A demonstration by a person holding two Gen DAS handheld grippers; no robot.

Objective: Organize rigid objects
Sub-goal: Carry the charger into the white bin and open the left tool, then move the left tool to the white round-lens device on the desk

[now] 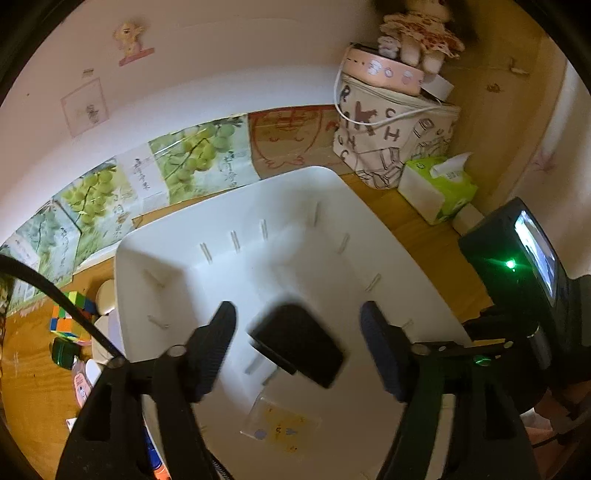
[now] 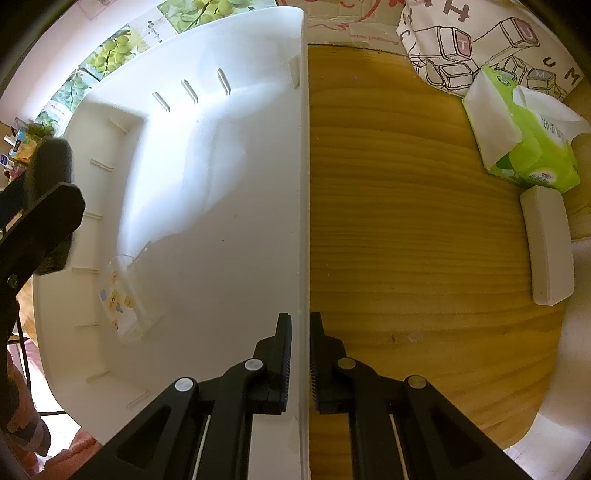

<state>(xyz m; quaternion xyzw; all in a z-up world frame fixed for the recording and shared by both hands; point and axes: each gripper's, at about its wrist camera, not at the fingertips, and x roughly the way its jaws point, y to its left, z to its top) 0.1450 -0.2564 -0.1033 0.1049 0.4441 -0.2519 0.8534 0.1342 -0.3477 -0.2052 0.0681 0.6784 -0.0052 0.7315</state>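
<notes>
Left wrist view: the left gripper stands wide, its pads clear of the black box lying blurred between them inside the white bin, long axis slanting toward the lower right. The right gripper pinches the bin's side wall, steadying it.

A lived-in home, likely a child's or family room.

A wooden surface carries a tissue box, a letter-printed fabric bag with a stuffed doll on top, and a puzzle cube; cartoon stickers and grape posters line the wall behind.
</notes>
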